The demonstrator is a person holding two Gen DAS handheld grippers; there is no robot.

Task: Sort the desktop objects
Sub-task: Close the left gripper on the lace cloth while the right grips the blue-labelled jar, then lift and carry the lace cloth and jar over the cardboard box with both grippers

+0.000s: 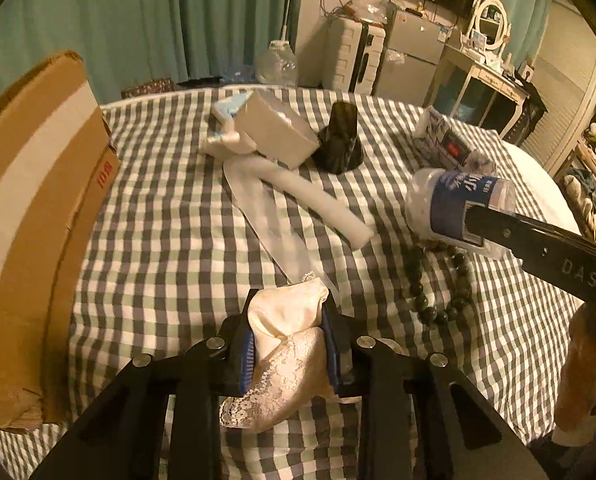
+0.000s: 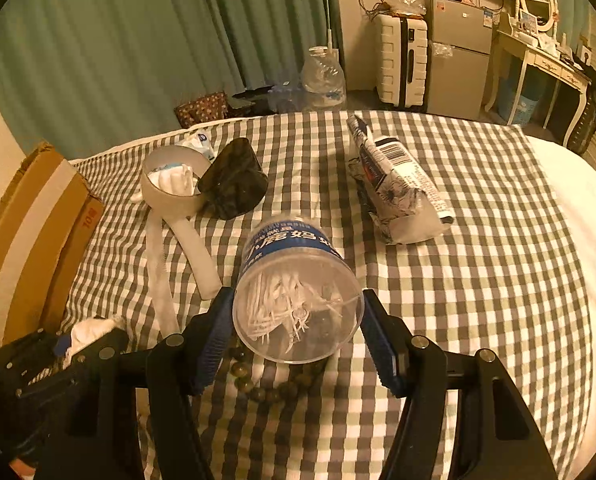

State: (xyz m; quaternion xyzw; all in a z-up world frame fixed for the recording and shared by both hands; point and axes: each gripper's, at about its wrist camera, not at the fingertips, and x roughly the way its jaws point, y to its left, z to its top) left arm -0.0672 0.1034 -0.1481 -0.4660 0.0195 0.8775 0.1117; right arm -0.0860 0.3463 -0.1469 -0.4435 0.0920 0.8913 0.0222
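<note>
Nearest in the left wrist view: left tongs (image 1: pixel 288 330) clamped on one cream lace-trimmed cloth (image 1: pixel 286 344), bunched between the blue pads, lace end hanging toward the camera, plain end poking up and away over the checked bed cover (image 1: pixel 158 240). Nearest in the right wrist view: right tongs (image 2: pixel 298 332) clamped on one clear plastic jar (image 2: pixel 296 292) with a blue label, long axis running away from the camera, flat bottom facing the lens, white sticks visible inside, held clear above the bed. Just below the jar, lying on the cover: one string of dark green beads (image 1: pixel 437 280), curved in a loop. Further out, toward the middle of the bed: two long white strips (image 1: pixel 294 216), long axes slanting from near right to far left, crossing near the far end. Beyond those: one white box (image 1: pixel 278 128) tipped on its side with the opening toward the right tongs' camera, and touching it, one dark glossy object (image 1: pixel 339 140). Off to the right, well apart: one crumpled printed packet (image 2: pixel 393 188), long axis pointing away. Along the left edge: one cardboard box (image 1: pixel 30 220), flaps up.
</note>
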